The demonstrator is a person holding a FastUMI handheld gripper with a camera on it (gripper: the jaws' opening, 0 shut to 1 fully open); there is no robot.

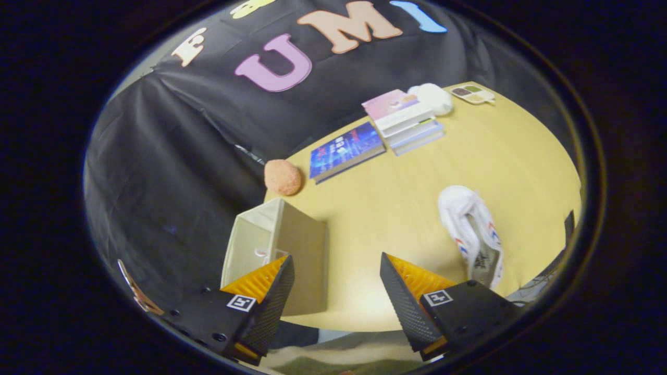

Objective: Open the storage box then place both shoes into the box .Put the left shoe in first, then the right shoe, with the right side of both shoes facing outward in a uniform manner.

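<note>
The gripper [333, 281] is held above the near edge of the desk [396, 208], fingers [271, 302] spread wide with nothing between them. The storage box [292, 245] is seen open-topped by the left finger, its near corner hidden behind it (contents can't be made out). One white shoe [474, 234] is lying to the right, heel partly covered by the right finger. Books [385, 130] are stacked far back.
</note>
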